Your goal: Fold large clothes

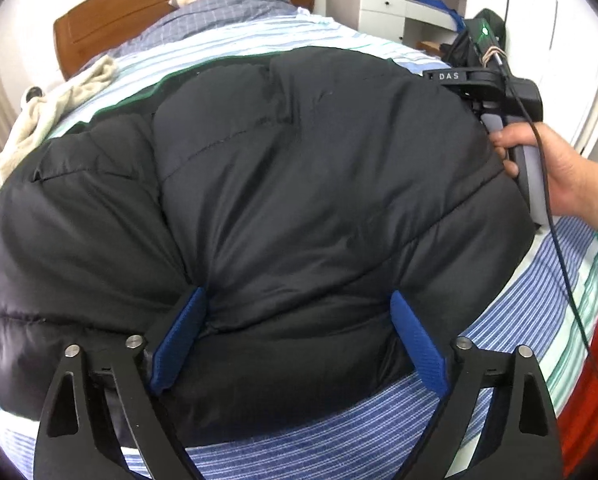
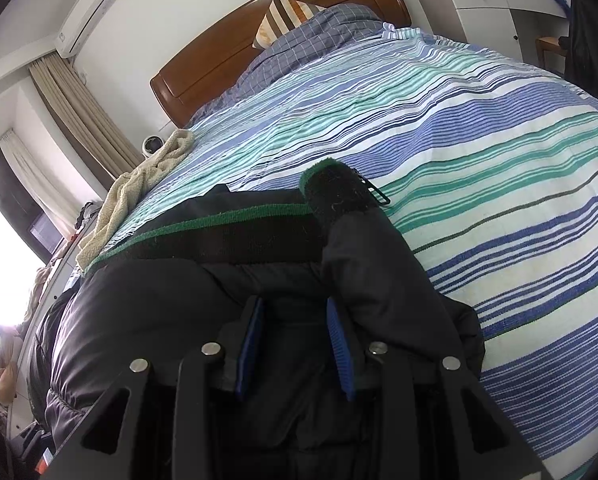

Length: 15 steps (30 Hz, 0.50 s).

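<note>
Black quilted puffer jacket lies on striped bedspread | your left gripper spread wide over its hem | right gripper pinching sleeve fabric | grab both layers before folding.

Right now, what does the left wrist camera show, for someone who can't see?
A puffy black quilted jacket covers a blue-and-green striped bed. The left gripper stands wide open at its near edge; a hand holds the right gripper opposite.
</note>
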Tool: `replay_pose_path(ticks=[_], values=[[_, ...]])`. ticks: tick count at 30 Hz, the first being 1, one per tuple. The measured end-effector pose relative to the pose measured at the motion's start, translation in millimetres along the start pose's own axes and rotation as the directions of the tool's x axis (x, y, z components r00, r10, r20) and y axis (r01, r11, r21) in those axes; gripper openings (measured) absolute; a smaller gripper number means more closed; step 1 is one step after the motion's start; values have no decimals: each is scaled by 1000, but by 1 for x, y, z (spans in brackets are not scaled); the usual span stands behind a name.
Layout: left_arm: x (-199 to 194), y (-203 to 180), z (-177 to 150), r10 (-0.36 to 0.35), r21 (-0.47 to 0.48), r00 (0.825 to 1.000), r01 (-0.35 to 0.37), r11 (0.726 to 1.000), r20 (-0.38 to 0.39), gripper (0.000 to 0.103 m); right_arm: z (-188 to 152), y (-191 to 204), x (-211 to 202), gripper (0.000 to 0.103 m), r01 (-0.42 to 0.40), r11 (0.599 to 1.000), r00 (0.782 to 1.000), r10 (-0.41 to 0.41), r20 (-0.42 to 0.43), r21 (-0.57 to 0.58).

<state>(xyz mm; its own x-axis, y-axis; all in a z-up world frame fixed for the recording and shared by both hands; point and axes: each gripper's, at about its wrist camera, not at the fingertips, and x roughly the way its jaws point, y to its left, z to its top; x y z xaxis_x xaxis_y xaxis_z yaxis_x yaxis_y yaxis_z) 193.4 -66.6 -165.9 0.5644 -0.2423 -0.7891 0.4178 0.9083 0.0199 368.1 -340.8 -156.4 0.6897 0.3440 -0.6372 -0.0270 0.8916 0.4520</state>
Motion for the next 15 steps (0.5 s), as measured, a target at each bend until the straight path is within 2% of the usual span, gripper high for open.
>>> replay_pose_path(ticks=[4,7,9,10,11,12,15], values=[[-15,-1,-2,2,-8,1000,-2,1000,-7,93,2,-3,-2,32,-23,1000,1000,23,-6,19],[-38,-2,-7,-16,-10,999,16,1000,-34,93,12,-19,-19,35,-140,982,989,145,-27,128],[-54,5,-6,-40,-54,999,39,998,-21,93,6,-49,-55,48,-273,917,962,265,68,290],[-62,12,-3,-45,-92,999,45,995,-4,93,-1,-63,-72,65,-313,882,950,286,127,351],[-66,18,1,-53,-123,999,54,991,13,93,-9,-78,-89,75,-330,853,943,280,179,404],[-71,23,7,-64,-159,997,69,985,34,93,-19,-96,-107,75,-317,832,947,251,201,455],[-75,36,31,-96,-237,990,118,964,101,93,-40,-119,-127,75,-255,821,967,225,122,511]])
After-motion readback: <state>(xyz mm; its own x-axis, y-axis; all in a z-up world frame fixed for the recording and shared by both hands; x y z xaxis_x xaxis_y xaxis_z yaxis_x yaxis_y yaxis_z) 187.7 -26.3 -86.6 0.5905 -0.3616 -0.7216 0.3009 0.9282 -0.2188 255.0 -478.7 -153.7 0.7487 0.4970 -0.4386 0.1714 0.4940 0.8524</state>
